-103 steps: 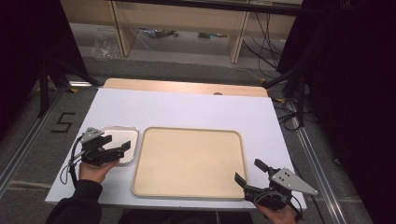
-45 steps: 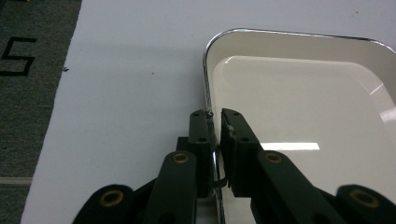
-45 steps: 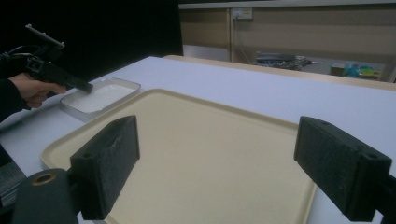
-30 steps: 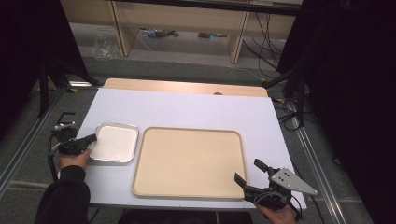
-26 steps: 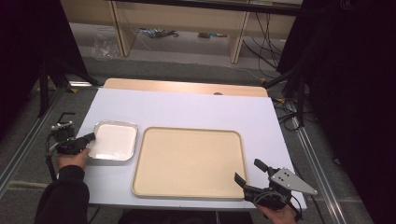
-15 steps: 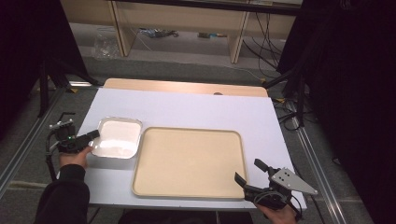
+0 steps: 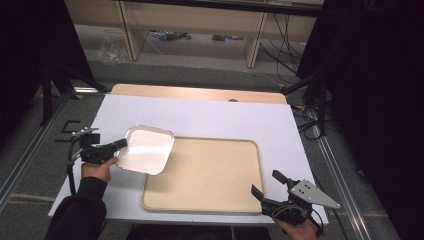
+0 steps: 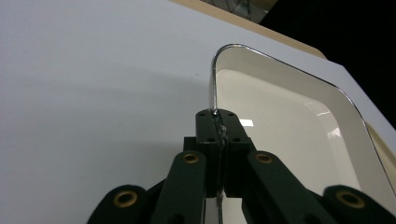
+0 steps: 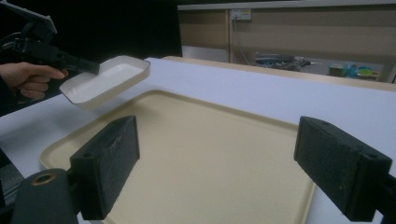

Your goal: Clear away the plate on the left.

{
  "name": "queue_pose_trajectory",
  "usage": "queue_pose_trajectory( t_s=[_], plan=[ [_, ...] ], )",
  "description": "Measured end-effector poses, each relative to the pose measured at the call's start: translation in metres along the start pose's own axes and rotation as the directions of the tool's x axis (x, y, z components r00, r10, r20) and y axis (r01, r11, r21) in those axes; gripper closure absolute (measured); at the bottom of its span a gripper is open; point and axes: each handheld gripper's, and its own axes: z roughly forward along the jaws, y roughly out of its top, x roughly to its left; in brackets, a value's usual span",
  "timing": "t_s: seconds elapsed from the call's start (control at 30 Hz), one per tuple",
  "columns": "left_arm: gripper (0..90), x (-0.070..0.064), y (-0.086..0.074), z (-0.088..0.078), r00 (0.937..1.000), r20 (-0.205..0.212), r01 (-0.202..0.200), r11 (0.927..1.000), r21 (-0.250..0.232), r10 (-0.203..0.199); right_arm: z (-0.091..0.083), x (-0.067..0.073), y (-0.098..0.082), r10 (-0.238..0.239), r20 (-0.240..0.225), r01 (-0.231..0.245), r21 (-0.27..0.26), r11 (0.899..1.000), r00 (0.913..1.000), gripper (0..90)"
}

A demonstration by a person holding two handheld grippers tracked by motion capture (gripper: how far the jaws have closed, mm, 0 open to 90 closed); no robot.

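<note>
Fingers of left gripper [image 8: 218, 135] pinched tight on rim of white dish [image 7: 146, 149], thin edge sandwiched between the pads at its near short side. Dish hangs out past the fingertips, lifted and tilted, its far corner over the corner of beige tray [image 7: 205, 175], rest over white table [image 7: 200, 110]. Right gripper [image 9: 224, 172] fingers spread wide, nothing between them, tray just ahead and below. Dish looks rigid, light, glossy, probably ceramic or melamine, so likely slippery and chippable; edge grip leaves it cantilevered, may swivel. Better hold: rim mid-side, pads deep over the lip. Empty inside, nothing to spill.
</note>
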Motion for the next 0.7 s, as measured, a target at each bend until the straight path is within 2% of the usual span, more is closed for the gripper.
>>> queue_pose_trajectory(
  t_s=[0.03, 0.13, 0.17, 0.2, 0.23, 0.27, 0.3, 0.37, 0.4, 0.43, 0.47, 0.5, 0.57, 0.67, 0.7],
  plan=[
    [88.2, 0.000, 0.000, 0.000, 1.0000, 0.000, 0.000, 1.0000, 0.000, 0.000, 0.000, 0.001, 0.000, 0.019, -0.006, -0.019, 0.014, 1.000, 0.9998, 15.1],
    [88.1, -0.021, -0.003, 0.010, 0.9982, 0.047, -0.039, 0.9988, 0.030, 0.038, 0.000, -0.001, 0.000, -0.005, 0.000, 0.005, 0.003, 1.000, 1.0000, 15.1],
    [88.2, -0.028, -0.005, 0.013, 0.9971, 0.057, -0.054, 0.9977, 0.042, 0.051, 0.000, 0.000, 0.000, 0.005, -0.007, -0.005, 0.007, 1.000, 1.0000, 15.1],
    [88.1, -0.033, -0.006, 0.016, 0.9959, 0.070, -0.061, 0.9969, 0.049, 0.058, 0.001, 0.001, -0.001, 0.017, -0.002, -0.017, 0.007, 1.000, 0.9998, 15.1],
    [88.2, -0.036, -0.007, 0.018, 0.9947, 0.078, -0.071, 0.9960, 0.054, 0.067, 0.001, 0.000, -0.001, -0.008, 0.006, 0.008, -0.012, 1.000, 0.9999, 15.1],
    [88.1, -0.040, -0.009, 0.020, 0.9938, 0.083, -0.080, 0.9950, 0.061, 0.074, 0.000, 0.000, 0.000, 0.001, -0.004, -0.001, -0.002, 1.000, 1.0000, 15.1],
    [88.2, -0.044, -0.010, 0.023, 0.9925, 0.089, -0.091, 0.9933, 0.072, 0.084, 0.001, 0.000, -0.001, 0.000, -0.012, 0.000, -0.014, 1.000, 0.9999, 15.1],
    [88.2, -0.048, -0.012, 0.024, 0.9913, 0.096, -0.098, 0.9921, 0.078, 0.091, 0.000, 0.001, 0.000, 0.018, -0.004, -0.018, 0.015, 1.000, 0.9998, 15.1],
    [88.2, -0.054, -0.014, 0.028, 0.9891, 0.110, -0.108, 0.9901, 0.090, 0.098, 0.000, 0.000, 0.000, -0.007, 0.005, 0.007, 0.007, 1.000, 1.0000, 15.1],
    [88.1, -0.054, -0.014, 0.028, 0.9891, 0.110, -0.108, 0.9901, 0.090, 0.098, 0.000, 0.000, 0.000, -0.006, 0.001, 0.006, 0.001, 1.000, 1.0000, 15.1],
    [88.2, -0.060, -0.018, 0.032, 0.9869, 0.118, -0.123, 0.9870, 0.104, 0.110, 0.000, 0.000, 0.000, 0.003, -0.006, -0.003, -0.002, 1.000, 1.0000, 15.1],
    [88.1, -0.062, -0.019, 0.034, 0.9865, 0.121, -0.124, 0.9863, 0.109, 0.111, 0.000, 0.001, 0.000, 0.016, -0.005, -0.016, 0.016, 1.000, 0.9999, 15.1],
    [88.2, -0.068, -0.022, 0.038, 0.9839, 0.127, -0.141, 0.9827, 0.121, 0.125, 0.000, 0.000, 0.000, -0.009, 0.005, 0.009, 0.010, 1.000, 1.0000, 15.1],
    [88.2, -0.074, -0.026, 0.043, 0.9811, 0.135, -0.157, 0.9774, 0.141, 0.139, 0.000, 0.000, 0.000, 0.000, 0.000, 0.000, 0.000, 1.000, 1.0000, 15.1],
    [88.2, -0.077, -0.028, 0.045, 0.9798, 0.138, -0.164, 0.9755, 0.146, 0.144, 0.001, 0.001, -0.001, 0.017, -0.010, -0.017, 0.016, 1.000, 0.9998, 15.1]
  ],
)
